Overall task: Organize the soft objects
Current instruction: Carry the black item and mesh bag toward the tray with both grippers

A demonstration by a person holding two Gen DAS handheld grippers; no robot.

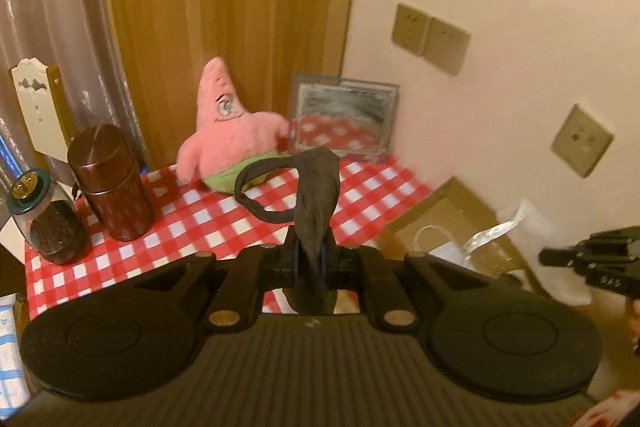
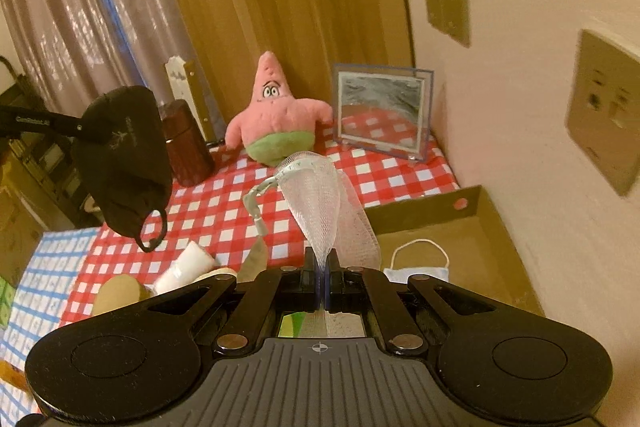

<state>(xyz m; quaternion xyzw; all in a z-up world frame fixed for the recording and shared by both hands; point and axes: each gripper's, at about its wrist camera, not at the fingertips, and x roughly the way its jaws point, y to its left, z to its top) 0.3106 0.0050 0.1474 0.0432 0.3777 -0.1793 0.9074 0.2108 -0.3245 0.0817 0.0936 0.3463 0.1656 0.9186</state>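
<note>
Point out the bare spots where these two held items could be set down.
Most open: the cardboard box floor beyond the white mask. Also the checked cloth between the brown canister and pink plush. Crowded: the near-left corner with the white roll.

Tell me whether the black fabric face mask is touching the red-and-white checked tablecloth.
Apart. The right wrist view shows the black fabric face mask hanging from the left gripper, its ear loop dangling clear above the red-and-white checked tablecloth.

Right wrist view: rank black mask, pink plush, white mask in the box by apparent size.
1. black mask, though it hangs nearer the camera, which inflates it.
2. pink plush, not far behind; true order against the black mask is unsure.
3. white mask, partly hidden behind the right gripper.
</note>
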